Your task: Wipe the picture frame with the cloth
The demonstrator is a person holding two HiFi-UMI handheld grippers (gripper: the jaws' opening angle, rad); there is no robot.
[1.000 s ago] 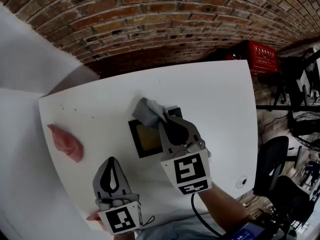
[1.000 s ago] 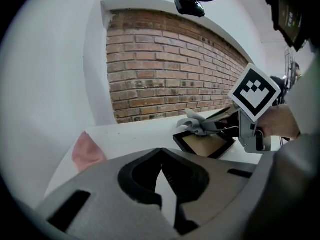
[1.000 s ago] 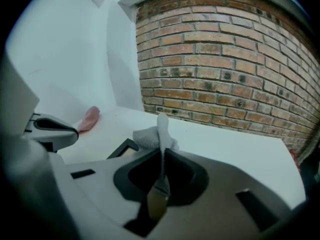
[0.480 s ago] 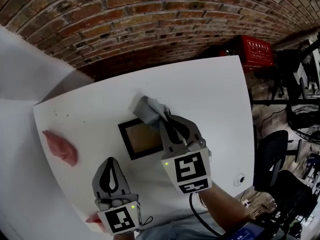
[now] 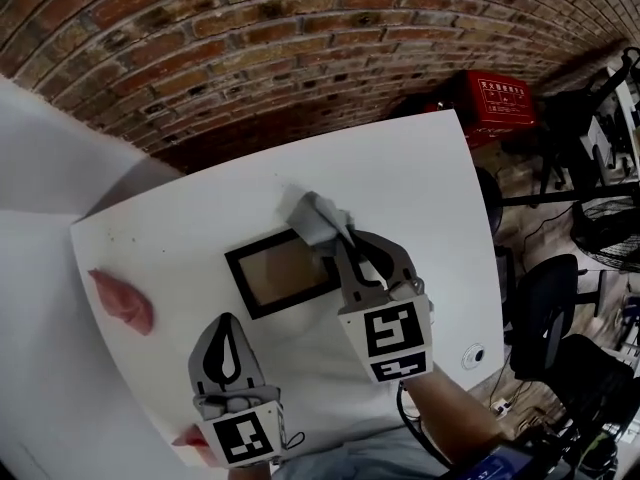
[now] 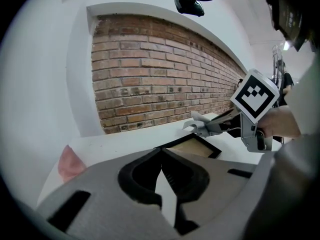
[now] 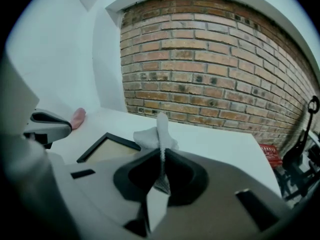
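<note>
A black picture frame [image 5: 272,278] with a tan inside lies flat on the white table [image 5: 420,188]. My right gripper [image 5: 338,240] is shut on a grey cloth [image 5: 318,218], which rests at the frame's far right corner. In the right gripper view the cloth [image 7: 156,133] stands up between the closed jaws, with the frame [image 7: 107,149] to the left. My left gripper [image 5: 225,320] is shut and holds nothing, hovering near the table's front edge, short of the frame [image 6: 194,146]. From there I see the right gripper [image 6: 202,128] with the cloth.
A pink cloth [image 5: 122,300] lies at the table's left side. A brick wall [image 5: 250,38] runs behind the table. A red box [image 5: 500,103] sits on the floor past the right edge, with a black chair [image 5: 545,313] and a fan [image 5: 610,238] nearby.
The right gripper has carried the grey cloth rightward along the frame's far edge, to its right corner. The left gripper has kept its place.
</note>
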